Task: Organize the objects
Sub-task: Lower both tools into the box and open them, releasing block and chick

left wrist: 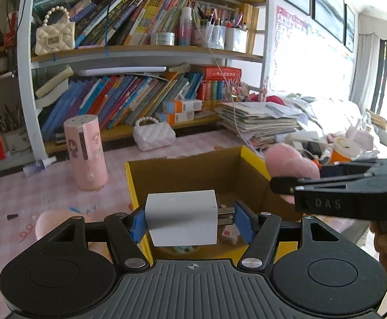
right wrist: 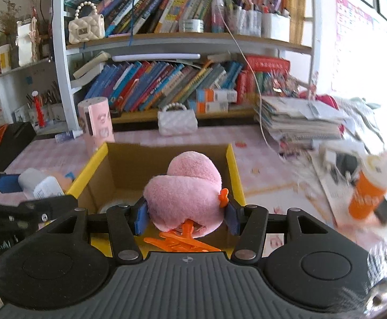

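- Left gripper (left wrist: 190, 219): clamped across a white charger plug (left wrist: 181, 218). One blue pad bears on the plug's flat end, the other on the tips of its two metal prongs. The plug hangs above the near part of the open yellow-edged cardboard box (left wrist: 131, 183).
- Right gripper (right wrist: 185, 214): closed around a pink plush toy (right wrist: 185, 188) with orange feet (right wrist: 182, 240), held over the near rim of the same box. The feet dangle below the pads.
- In the left wrist view the right gripper reaches in from the right, with the plush at the box's right wall. In the right wrist view the left gripper sits at the box's left edge. The two tools are near each other over one opening.
- Box contents: some small items lie on the floor of the box, but they are largely hidden behind the plug, so I cannot identify them.
- Surroundings: a pink cylindrical container (left wrist: 85, 151) stands just beside the box's left side; a white quilted purse (left wrist: 153, 134) sits behind it on the pink checked tablecloth (left wrist: 20, 199).
- Risk one: the grip on the prong tips is narrow and smooth, so the plug may pivot or slip out early.
- Risk two: both tools lowering together could collide or nudge the light box.
- Risk three: the plush is near the rim, so on release it may catch on the wall and tumble outside.
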A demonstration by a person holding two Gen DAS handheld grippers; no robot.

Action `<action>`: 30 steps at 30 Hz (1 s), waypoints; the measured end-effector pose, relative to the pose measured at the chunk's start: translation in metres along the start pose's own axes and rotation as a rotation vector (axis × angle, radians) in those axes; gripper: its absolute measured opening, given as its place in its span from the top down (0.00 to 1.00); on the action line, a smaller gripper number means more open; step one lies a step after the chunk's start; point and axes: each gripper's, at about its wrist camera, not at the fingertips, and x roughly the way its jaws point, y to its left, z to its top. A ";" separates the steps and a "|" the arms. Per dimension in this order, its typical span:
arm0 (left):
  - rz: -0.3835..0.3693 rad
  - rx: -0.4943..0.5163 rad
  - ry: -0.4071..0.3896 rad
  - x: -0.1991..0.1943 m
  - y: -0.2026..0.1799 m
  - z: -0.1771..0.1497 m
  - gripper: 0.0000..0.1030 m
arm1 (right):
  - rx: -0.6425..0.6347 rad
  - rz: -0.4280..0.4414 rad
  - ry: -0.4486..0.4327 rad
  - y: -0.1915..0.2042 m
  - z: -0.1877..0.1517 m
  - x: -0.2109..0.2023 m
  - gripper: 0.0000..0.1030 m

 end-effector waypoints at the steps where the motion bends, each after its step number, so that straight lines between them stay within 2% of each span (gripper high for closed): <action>1: 0.006 0.001 0.003 0.005 -0.001 0.001 0.37 | -0.009 0.006 -0.002 -0.002 0.004 0.007 0.49; 13: 0.089 0.043 0.097 0.065 -0.009 0.004 0.37 | -0.112 0.113 0.059 -0.018 0.029 0.085 0.49; 24: 0.139 0.070 0.195 0.101 -0.012 -0.002 0.37 | -0.188 0.184 0.176 -0.012 0.021 0.135 0.49; 30: 0.148 0.107 0.213 0.112 -0.017 -0.003 0.37 | -0.266 0.228 0.253 -0.004 0.020 0.150 0.49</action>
